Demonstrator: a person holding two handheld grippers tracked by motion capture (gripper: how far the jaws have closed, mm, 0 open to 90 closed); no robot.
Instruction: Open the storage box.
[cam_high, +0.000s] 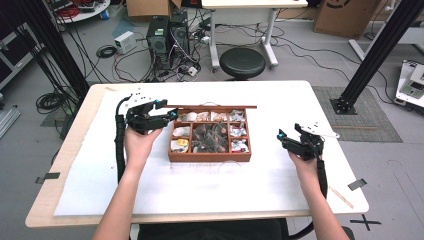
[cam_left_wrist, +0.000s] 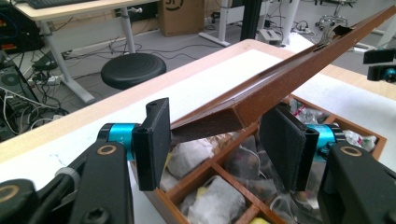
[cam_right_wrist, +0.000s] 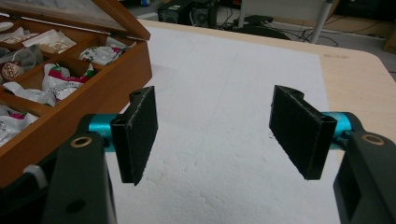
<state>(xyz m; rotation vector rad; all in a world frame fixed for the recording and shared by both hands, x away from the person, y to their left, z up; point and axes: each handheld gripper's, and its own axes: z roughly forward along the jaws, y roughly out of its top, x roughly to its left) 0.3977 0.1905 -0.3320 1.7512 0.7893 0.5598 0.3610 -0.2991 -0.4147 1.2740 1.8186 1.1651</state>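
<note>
- I am holding my left gripper (cam_left_wrist: 212, 140) around the near corner of the thin brown wooden lid (cam_left_wrist: 280, 79) of the brown wooden compartment box (cam_high: 209, 156); the jaws stand on either side of that corner, but I cannot tell whether the pads are pressing on it.
- The box is sitting near the middle of the white foam sheet (cam_high: 200, 187) on the tabletop, with the lid raised on its far-side hinge.
- If my pads are merely flanking the corner, the lid could be slipping out and dropping shut on the white paper-wrapped tea bags (cam_left_wrist: 212, 200) beneath.
- Gripping at one corner alone, I am risking twisting the lid and straining the hinge, or dragging the whole box across the sheet.
- My right gripper (cam_right_wrist: 215, 135) is waiting with jaws spread wide and nothing between them, just beside the box's right wall (cam_right_wrist: 88, 100), so it is not steadying the box.
- Room is looking generous: bare sheet lies towards the near edge and right edge; the far edge behind the lid is open too.
</note>
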